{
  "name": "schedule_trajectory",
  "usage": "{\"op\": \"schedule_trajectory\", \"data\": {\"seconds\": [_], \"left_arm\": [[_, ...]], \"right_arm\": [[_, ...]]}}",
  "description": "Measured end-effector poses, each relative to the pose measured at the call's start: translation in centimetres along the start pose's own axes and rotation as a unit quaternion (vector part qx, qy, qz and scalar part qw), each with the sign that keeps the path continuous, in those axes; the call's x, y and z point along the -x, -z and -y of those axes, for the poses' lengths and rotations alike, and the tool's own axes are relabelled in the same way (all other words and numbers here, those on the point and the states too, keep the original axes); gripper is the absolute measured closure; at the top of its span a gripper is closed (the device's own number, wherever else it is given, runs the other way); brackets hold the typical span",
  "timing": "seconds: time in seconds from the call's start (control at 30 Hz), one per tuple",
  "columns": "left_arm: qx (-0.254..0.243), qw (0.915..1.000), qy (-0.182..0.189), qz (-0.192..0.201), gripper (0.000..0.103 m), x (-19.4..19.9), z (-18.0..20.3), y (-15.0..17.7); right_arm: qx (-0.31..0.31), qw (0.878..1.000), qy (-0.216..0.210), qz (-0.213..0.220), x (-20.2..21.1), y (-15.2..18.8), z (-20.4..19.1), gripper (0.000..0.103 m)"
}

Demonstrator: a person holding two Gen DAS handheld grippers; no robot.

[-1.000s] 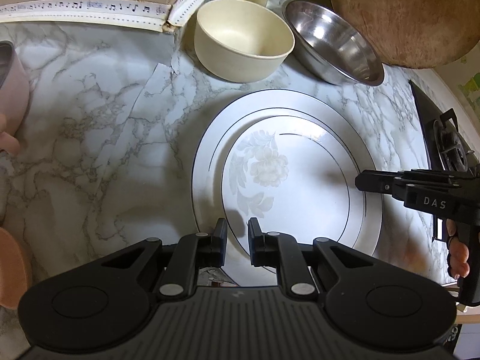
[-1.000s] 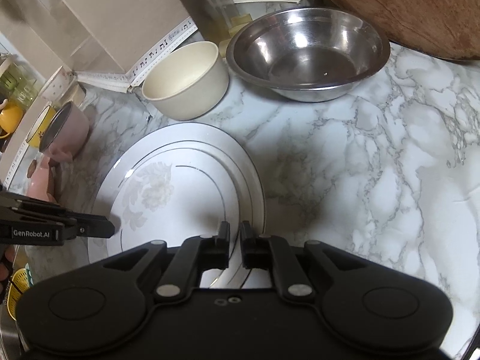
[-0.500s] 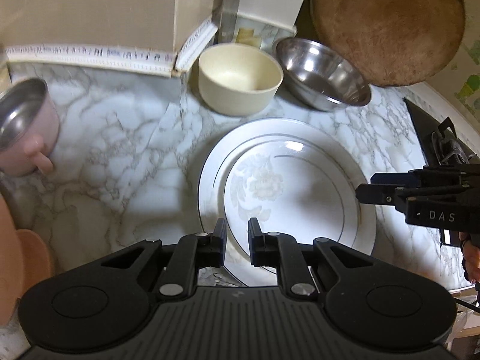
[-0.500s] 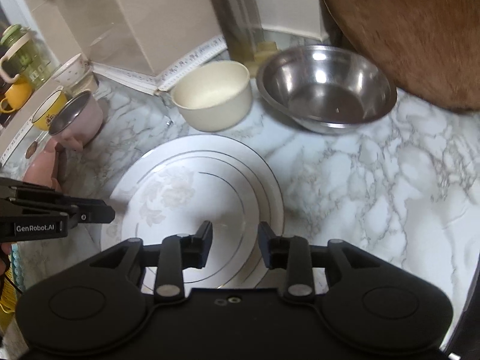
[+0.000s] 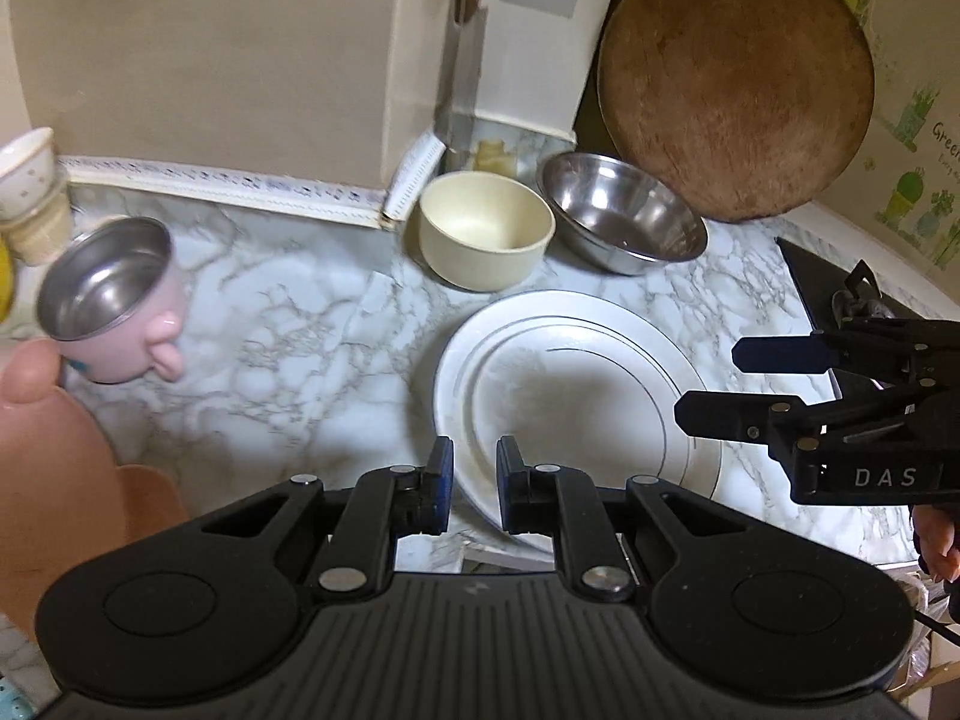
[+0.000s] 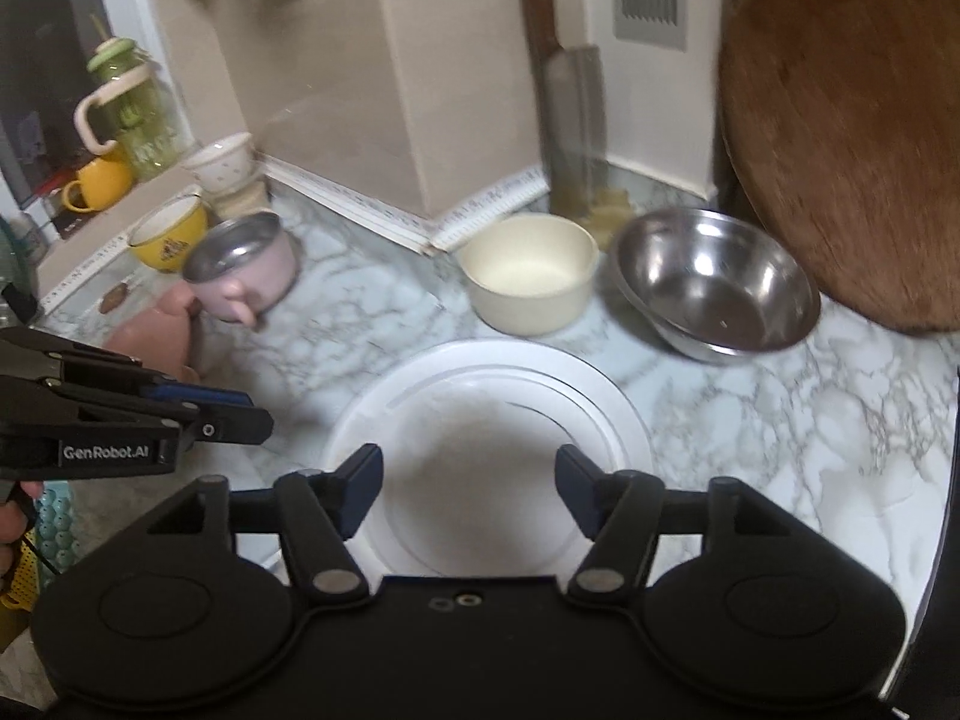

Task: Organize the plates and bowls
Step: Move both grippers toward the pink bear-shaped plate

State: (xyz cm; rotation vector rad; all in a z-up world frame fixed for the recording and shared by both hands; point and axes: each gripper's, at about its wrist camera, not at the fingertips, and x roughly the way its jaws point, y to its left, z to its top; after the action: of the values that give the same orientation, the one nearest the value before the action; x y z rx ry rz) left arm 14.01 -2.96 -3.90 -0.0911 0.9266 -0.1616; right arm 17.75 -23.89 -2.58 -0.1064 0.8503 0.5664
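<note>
Two white plates lie stacked on the marble counter, the smaller floral plate [image 5: 576, 408] [image 6: 480, 480] on the larger one [image 5: 456, 372] [image 6: 624, 420]. Behind them stand a cream bowl [image 5: 486, 240] [image 6: 528, 276] and a steel bowl [image 5: 624, 222] [image 6: 714, 288]. My left gripper [image 5: 475, 480] [image 6: 258, 414] hovers above the plates' near-left rim, shut with nothing in it. Above the plates' right side my right gripper [image 6: 468, 474] [image 5: 711, 383] has its jaws opening wide, and nothing sits between them.
A pink steel-lined cup [image 5: 114, 300] [image 6: 246, 276] lies tilted at the left by a peach-coloured item [image 5: 60, 450]. Yellow mugs [image 6: 168, 234] and white cups [image 5: 24, 168] crowd the far left. A round wooden board [image 5: 738, 84] leans on the wall. A stove [image 5: 840, 300] borders the right.
Both grippers have lifted and drawn back from the stacked plates, so more of the wall shows. The right jaws went from shut to wide apart. The left jaws stayed shut.
</note>
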Motion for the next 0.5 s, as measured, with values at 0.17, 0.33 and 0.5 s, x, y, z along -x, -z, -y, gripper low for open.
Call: {"op": "schedule_trajectory", "data": {"seconds": [0.17, 0.33, 0.5], "left_arm": [[0.014, 0.9994, -0.016, 0.027, 0.056, 2.6, -1.9, 0.9], [0.029, 0.9970, -0.042, 0.058, 0.035, 5.3, -4.5, 1.9], [0.043, 0.9941, -0.068, 0.072, 0.027, 7.3, -7.8, 3.1]], "right_arm": [[0.015, 1.000, -0.011, 0.021, 0.7, -0.4, -3.0, 0.027], [0.028, 0.999, -0.027, 0.031, 0.6, -0.9, -6.3, 0.019], [0.042, 0.997, -0.037, 0.045, 0.3, -1.5, -10.2, 0.000]]}}
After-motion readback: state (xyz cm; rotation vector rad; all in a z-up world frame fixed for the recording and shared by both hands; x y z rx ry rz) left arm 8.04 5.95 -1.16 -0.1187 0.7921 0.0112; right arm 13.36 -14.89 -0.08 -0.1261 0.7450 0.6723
